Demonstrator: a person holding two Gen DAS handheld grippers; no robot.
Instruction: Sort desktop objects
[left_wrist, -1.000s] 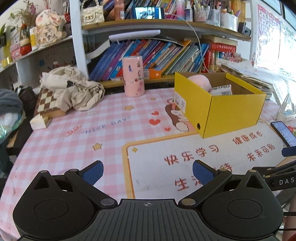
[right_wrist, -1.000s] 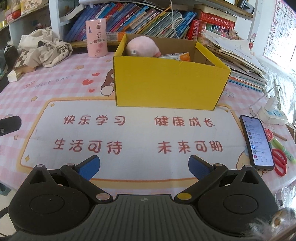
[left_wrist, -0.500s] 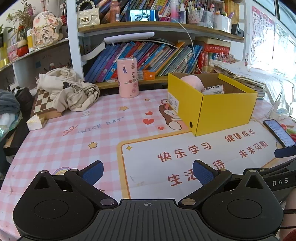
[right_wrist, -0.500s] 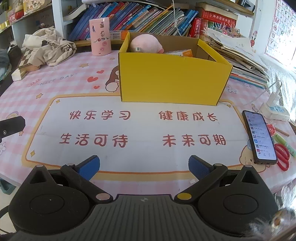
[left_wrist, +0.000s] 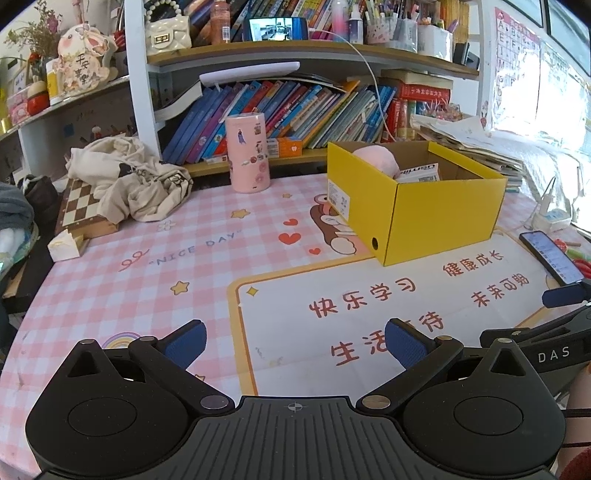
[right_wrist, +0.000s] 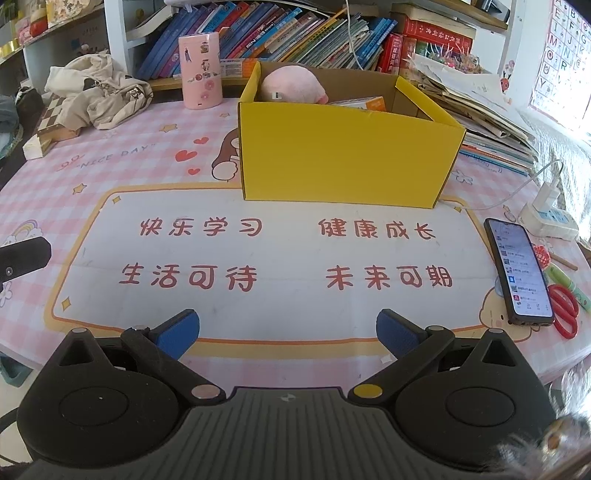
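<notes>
yellow box (right_wrist: 347, 158) contents mostly hidden behind near wall; only top of pink plush (right_wrist: 293, 85) and edge of small printed carton (left_wrist: 419, 172) show above rim. scissors (right_wrist: 563, 308) cut off at right edge of right view, partly behind phone (right_wrist: 517, 271). box sits open-topped at back centre of desk (right_wrist: 110, 162), on pink checked mat; phone lies flat, well right of box. left hand-held gripper (left_wrist: 295, 338) jaws spread wide, empty, above mat. right hand-held gripper (right_wrist: 288, 330) likewise wide, holding nothing, touching nothing.
</notes>
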